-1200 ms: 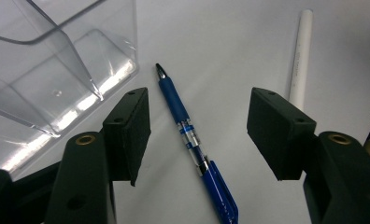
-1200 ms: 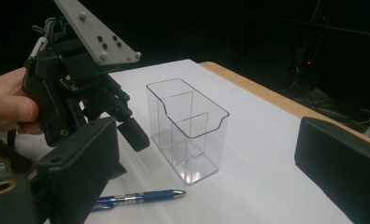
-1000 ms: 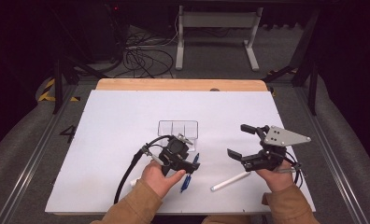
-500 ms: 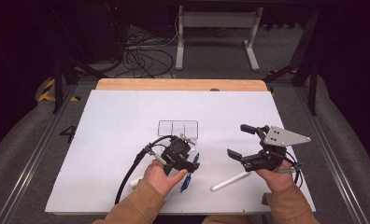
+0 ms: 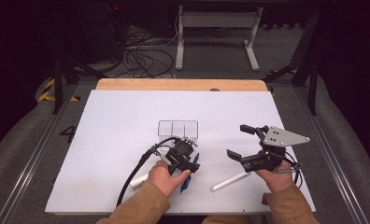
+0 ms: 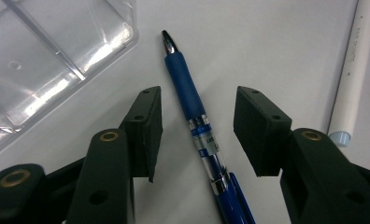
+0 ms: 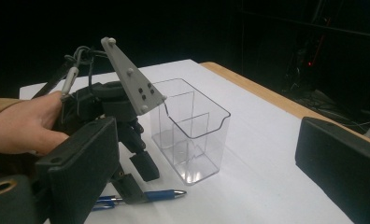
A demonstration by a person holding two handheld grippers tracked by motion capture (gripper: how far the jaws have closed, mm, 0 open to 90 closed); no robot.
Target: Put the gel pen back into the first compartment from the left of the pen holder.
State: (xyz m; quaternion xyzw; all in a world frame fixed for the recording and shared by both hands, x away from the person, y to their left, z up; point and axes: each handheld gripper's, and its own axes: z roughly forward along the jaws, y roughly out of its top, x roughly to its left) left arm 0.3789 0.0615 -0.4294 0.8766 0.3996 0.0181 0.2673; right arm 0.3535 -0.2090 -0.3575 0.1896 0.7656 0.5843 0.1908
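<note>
While its jaws had just been closing, the left gripper [image 6: 197, 135] stood narrowed astride the blue pen [image 6: 197, 126], pads not yet touching; the pen lay on the white table [image 6: 267, 42] beside the clear organizer [image 6: 47, 56]; the right gripper [image 5: 241, 140] gaped wide.

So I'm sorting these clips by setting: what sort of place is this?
Most likely a lab or recording studio, not a home. A white board covers a wooden table in a dark room, loose cables lie on grey carpet behind it, and yellow-black hazard tape marks the floor.
</note>
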